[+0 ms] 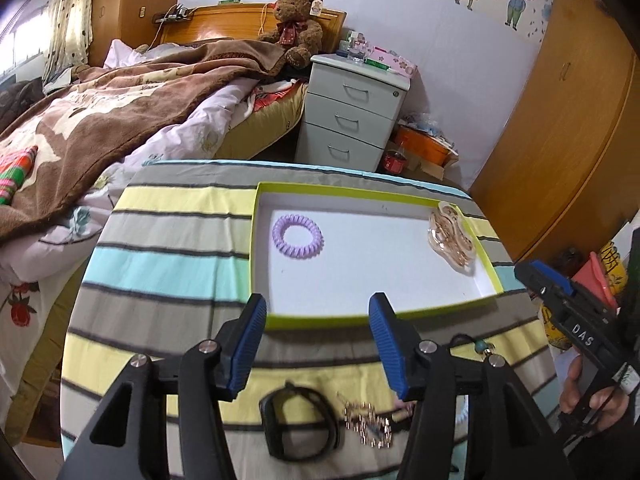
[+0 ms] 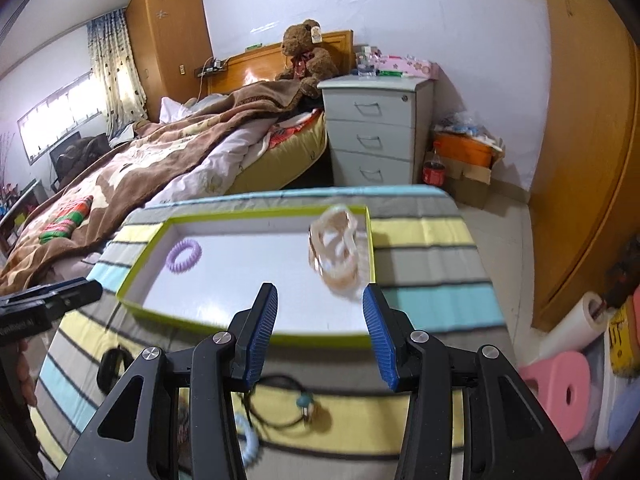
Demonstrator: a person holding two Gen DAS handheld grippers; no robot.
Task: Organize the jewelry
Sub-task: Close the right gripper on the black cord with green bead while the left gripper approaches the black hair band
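Note:
A shallow green-rimmed tray lies on the striped cloth. A purple coil hair tie sits at its left, and a clear rose-gold hair claw leans at its right end. My left gripper is open over the tray's near rim, holding nothing. Under it on the cloth lie a black band and a gold chain. My right gripper is open too and holds nothing. Below it lie a black cord with a teal bead and a pale blue coil.
The striped cloth covers a small table beside a bed with a brown blanket. A white drawer unit stands behind, with a wooden wardrobe and a pink stool to the right. The right gripper's body shows in the left wrist view.

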